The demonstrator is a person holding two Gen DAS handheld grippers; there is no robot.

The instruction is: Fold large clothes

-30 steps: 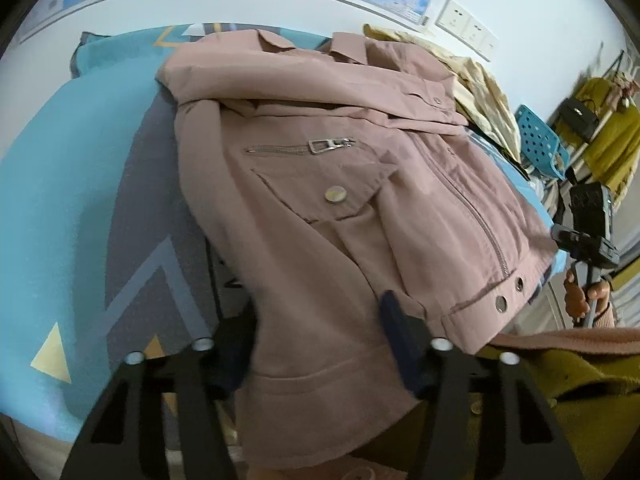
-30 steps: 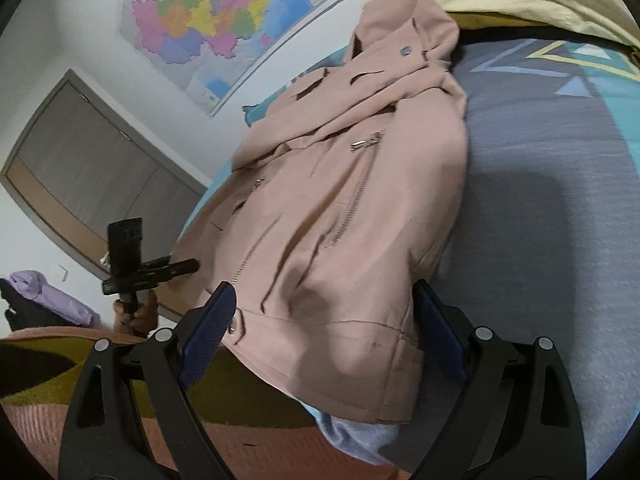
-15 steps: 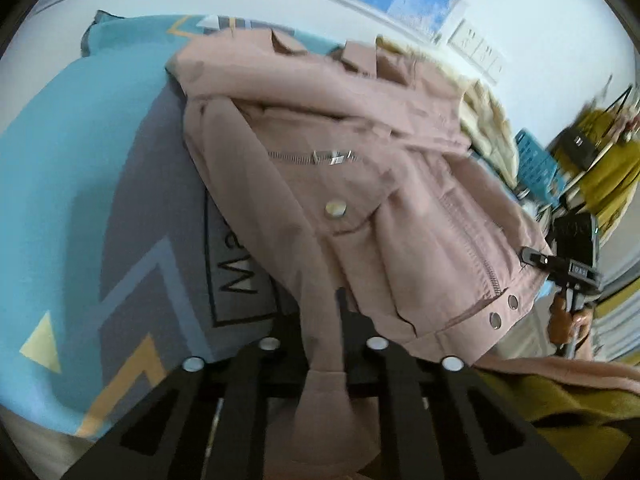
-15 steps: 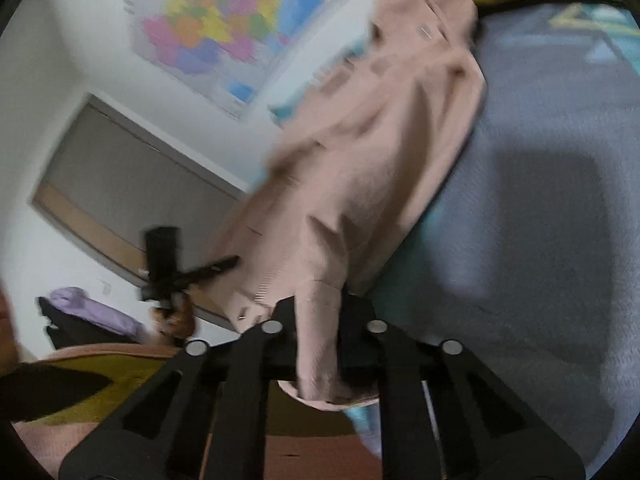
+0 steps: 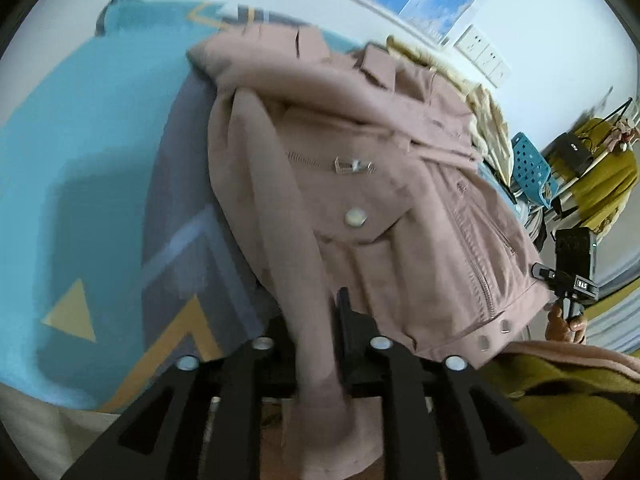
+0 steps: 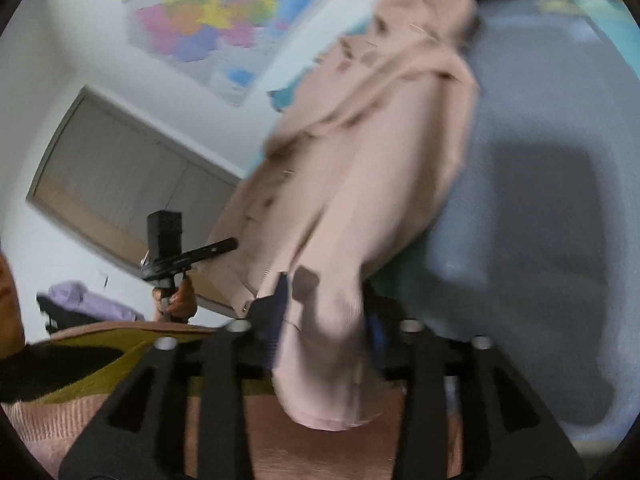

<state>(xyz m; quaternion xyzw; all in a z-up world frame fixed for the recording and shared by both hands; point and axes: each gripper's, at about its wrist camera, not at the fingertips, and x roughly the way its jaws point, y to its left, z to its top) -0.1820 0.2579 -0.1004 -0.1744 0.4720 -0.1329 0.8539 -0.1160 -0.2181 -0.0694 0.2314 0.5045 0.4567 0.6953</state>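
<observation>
A dusty-pink jacket (image 5: pixel 360 184) with zips and snap buttons lies on a bed with a teal and grey cover (image 5: pixel 80 200). My left gripper (image 5: pixel 320 336) is shut on the jacket's near hem at its left corner, and the cloth rises off the bed there. In the right wrist view the same jacket (image 6: pixel 360 160) stretches away from me. My right gripper (image 6: pixel 324 320) is shut on the hem at the right corner, with a bunch of cloth hanging between the jaws. Both views are blurred.
A cream garment (image 5: pixel 488 120) lies on the bed behind the jacket. A blue perforated chair (image 5: pixel 528 164) and a rack with mustard clothes (image 5: pixel 608 176) stand at the right. A map (image 6: pixel 208 20) hangs on the wall, a wardrobe (image 6: pixel 120 176) beside it.
Both grippers were open around the hem a second ago. They have shut on it and are lifting it, so the lower part of the jacket rises off the bed.
</observation>
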